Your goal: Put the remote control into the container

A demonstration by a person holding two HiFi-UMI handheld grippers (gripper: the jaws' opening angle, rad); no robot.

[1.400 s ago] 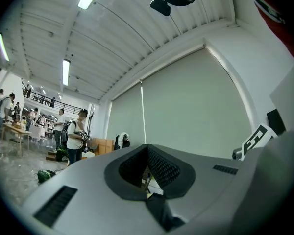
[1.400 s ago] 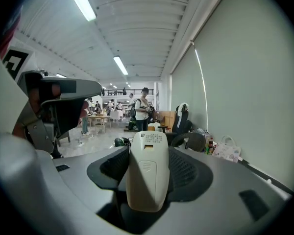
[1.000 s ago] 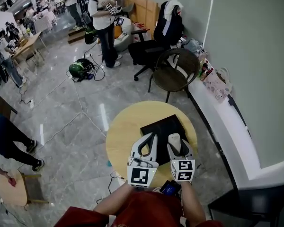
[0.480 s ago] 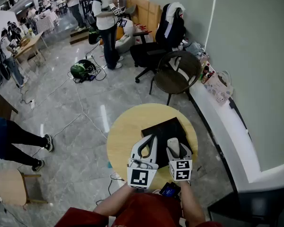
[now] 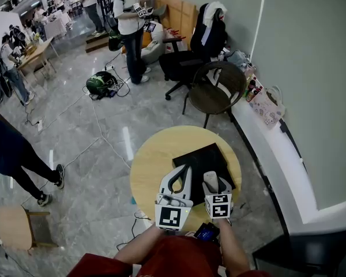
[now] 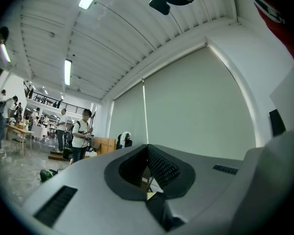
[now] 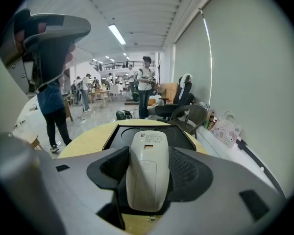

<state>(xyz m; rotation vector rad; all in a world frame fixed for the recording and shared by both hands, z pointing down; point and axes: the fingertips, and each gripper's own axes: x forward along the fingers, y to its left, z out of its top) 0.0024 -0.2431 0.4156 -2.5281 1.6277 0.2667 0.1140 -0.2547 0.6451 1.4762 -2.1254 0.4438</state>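
Your right gripper (image 5: 211, 181) has its fingers clamped on the pale grey oval remote control (image 7: 147, 168), one on each side, holding it lengthwise over the near edge of the shallow black square container (image 5: 199, 154) on the round yellow wooden bench (image 5: 151, 160). Your left gripper (image 5: 185, 169) is just beside it, fingers pressed together at the tips with nothing between them.

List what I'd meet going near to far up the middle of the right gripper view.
remote, held between the jaws → container on the table → green item on the floor → standing person
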